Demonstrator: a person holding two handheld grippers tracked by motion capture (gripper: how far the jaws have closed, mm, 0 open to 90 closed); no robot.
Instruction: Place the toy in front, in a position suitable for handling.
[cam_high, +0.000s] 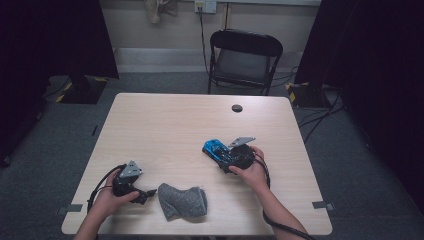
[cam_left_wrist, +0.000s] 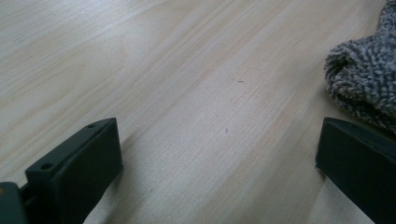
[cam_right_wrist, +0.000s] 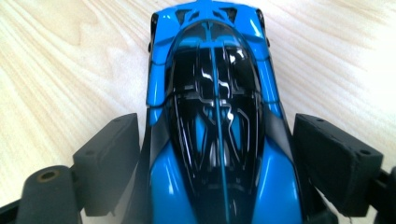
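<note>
A light wooden desk (cam_high: 165, 125) stands in a dim room, with a black chair (cam_high: 244, 60) behind it. Right of the middle, the right gripper (cam_high: 222, 157) has its fingers on both sides of a blue toy car (cam_right_wrist: 215, 116). At lower left, the left gripper (cam_high: 147, 194) has its fingers spread wide, just beside a grey fuzzy cloth (cam_high: 183, 201).

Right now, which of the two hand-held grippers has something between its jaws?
The right hand-held gripper: its jaws flank the blue toy car. The left hand-held gripper is open over bare table beside the grey cloth.
</note>
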